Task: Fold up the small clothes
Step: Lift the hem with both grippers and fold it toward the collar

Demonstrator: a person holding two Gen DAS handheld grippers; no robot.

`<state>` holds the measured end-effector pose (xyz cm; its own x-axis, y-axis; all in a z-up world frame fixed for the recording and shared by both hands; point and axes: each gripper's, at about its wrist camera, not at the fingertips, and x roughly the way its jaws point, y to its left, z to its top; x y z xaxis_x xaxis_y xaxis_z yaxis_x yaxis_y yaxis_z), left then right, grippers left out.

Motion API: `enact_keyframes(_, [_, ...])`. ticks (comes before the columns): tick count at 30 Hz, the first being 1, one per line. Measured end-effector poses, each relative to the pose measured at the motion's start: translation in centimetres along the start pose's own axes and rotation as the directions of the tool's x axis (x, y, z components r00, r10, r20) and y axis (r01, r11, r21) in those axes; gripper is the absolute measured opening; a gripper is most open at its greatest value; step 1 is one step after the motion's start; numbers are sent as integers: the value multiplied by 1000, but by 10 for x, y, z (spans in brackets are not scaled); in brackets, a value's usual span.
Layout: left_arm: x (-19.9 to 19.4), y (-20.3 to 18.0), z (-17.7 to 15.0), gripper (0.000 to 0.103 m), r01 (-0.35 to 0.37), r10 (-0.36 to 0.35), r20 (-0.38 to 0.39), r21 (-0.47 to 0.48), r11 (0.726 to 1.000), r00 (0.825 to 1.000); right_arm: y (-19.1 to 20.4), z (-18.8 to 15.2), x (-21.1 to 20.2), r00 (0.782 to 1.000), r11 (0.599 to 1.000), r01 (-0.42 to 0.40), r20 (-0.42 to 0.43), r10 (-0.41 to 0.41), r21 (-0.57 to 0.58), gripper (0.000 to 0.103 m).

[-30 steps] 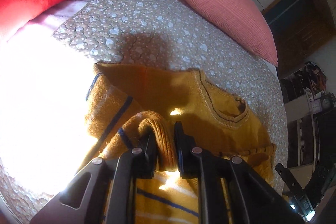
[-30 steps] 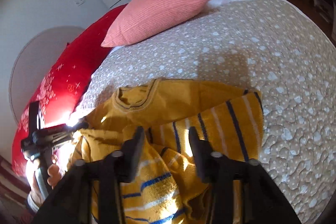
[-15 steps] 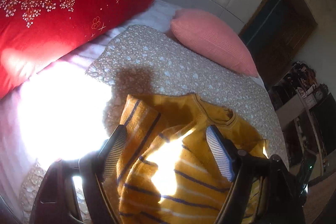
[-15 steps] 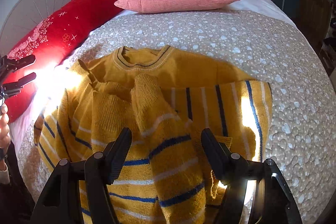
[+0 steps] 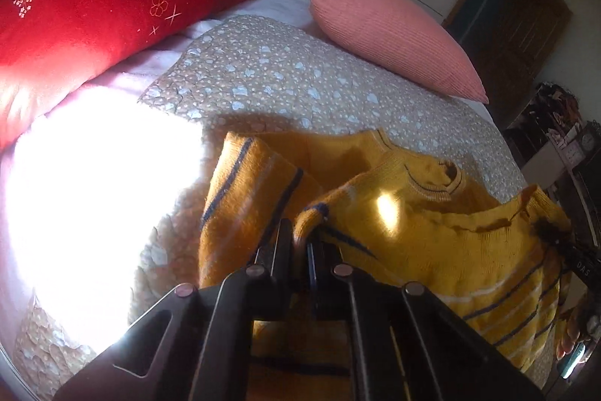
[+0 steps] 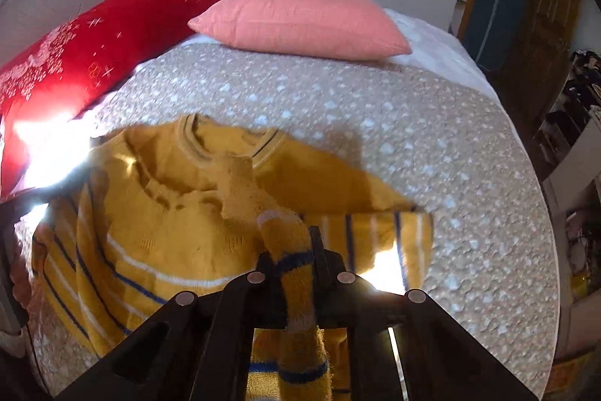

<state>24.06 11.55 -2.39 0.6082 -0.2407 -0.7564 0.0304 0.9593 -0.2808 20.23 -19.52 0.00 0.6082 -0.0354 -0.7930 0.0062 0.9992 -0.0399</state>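
A small mustard-yellow knit sweater (image 5: 432, 224) with navy and white stripes lies crumpled on the bed, its collar toward the pillows. My left gripper (image 5: 300, 243) is shut on a fold of the sweater's striped edge, which bulges up between the black fingers. In the right wrist view the same sweater (image 6: 161, 213) spreads over the quilt, and my right gripper (image 6: 291, 250) is shut on a rolled striped part of it, a sleeve or a fold, that runs down between the fingers. The right gripper's black tip (image 5: 578, 258) shows at the sweater's far right edge in the left wrist view.
The sweater rests on a beige quilt (image 6: 375, 108) with pale heart marks. A red flowered pillow (image 5: 94, 6) and a pink pillow (image 6: 300, 17) lie at the bed's head. Glaring sunlight washes out the quilt's left side (image 5: 94, 205). Cluttered shelves (image 6: 578, 123) stand to the right.
Both grippers were open over the sweater half a second ago; each has since closed on a fold of it. The left one let go of its earlier fold before taking this one.
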Motion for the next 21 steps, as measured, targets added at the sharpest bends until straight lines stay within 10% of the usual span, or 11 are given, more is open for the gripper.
enact_keyframes(9, [18,23,7,15,43,-52,-56,-140,989,997,-32,7,69,985,988,76,-161,-54,134,25])
enact_keyframes(21, [-66,10,1,52,73,-67,92,-65,995,994,-24,-37,-61,992,988,113,45,-118,108,64])
